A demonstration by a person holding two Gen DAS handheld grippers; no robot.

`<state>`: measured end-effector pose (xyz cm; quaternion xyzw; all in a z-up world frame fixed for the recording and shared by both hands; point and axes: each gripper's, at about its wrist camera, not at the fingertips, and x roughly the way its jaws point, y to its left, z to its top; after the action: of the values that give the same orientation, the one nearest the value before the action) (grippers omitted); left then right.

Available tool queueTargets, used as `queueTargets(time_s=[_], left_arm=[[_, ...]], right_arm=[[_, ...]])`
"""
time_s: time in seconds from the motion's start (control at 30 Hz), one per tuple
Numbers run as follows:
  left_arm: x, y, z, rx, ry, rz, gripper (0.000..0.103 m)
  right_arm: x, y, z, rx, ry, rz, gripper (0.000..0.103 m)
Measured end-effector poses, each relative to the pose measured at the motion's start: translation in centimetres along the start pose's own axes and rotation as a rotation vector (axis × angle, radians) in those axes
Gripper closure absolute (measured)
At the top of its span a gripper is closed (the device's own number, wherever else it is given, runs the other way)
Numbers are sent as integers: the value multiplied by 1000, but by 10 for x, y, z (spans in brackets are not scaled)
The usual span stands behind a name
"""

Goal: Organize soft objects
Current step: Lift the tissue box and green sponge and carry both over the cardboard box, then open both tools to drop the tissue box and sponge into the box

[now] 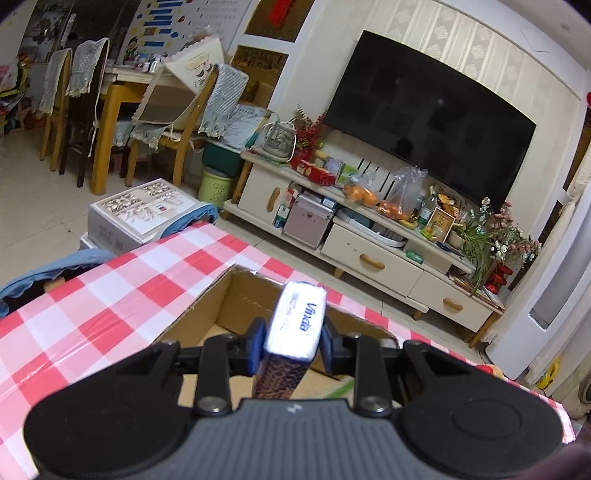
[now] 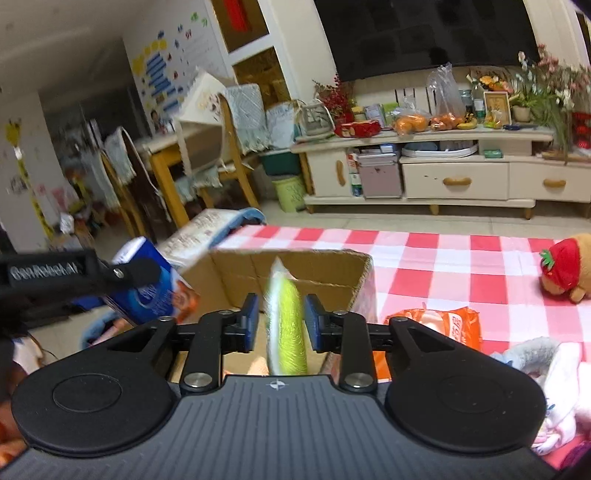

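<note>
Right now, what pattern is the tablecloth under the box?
Red-and-white check tablecloth, clearest in the right wrist view, under the cardboard box.

"Vinda" in blue letters on white end face of tissue pack [image 1: 295, 325], pack clamped in left claw [image 1: 291, 341]; smaller print beside it too blurred to read. "GenRobot.AI" embossed, motion-blurred, on black bar of left claw [image 2: 48, 273] at left edge of right wrist view. Blue pack [image 2: 147, 288] held there: print unreadable. Orange packet [image 2: 454, 325] on checked surface [image 2: 443, 254]: red characters, illegible. Wall poster [image 1: 173, 22], far left: rows of text too small to read.
</note>
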<state>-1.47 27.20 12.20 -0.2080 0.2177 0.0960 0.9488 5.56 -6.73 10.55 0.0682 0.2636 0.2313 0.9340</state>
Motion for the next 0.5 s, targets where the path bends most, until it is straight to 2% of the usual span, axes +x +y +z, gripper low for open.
queueTargets(time_s=[0.03,0.07,0.1,0.27,0.5], left_arm=[[-1,1,0,1,2,4,74],[-1,1,0,5,3,7,72],[-2,1,0,6,2,6,68],[-7,-4,0,25,-27,22,51],[-7,-7,-2,39,-24,15,37]], right_arm=[[-6,2,-2,-9,-3,-14,44],[-10,0,-2,-9,-14,-27,27],[-13,-1,-2,-3,-29,-31,19],[-33,-5,0,15,-100,-67,5],[-54,-4,-4,14,-185,-132,1]])
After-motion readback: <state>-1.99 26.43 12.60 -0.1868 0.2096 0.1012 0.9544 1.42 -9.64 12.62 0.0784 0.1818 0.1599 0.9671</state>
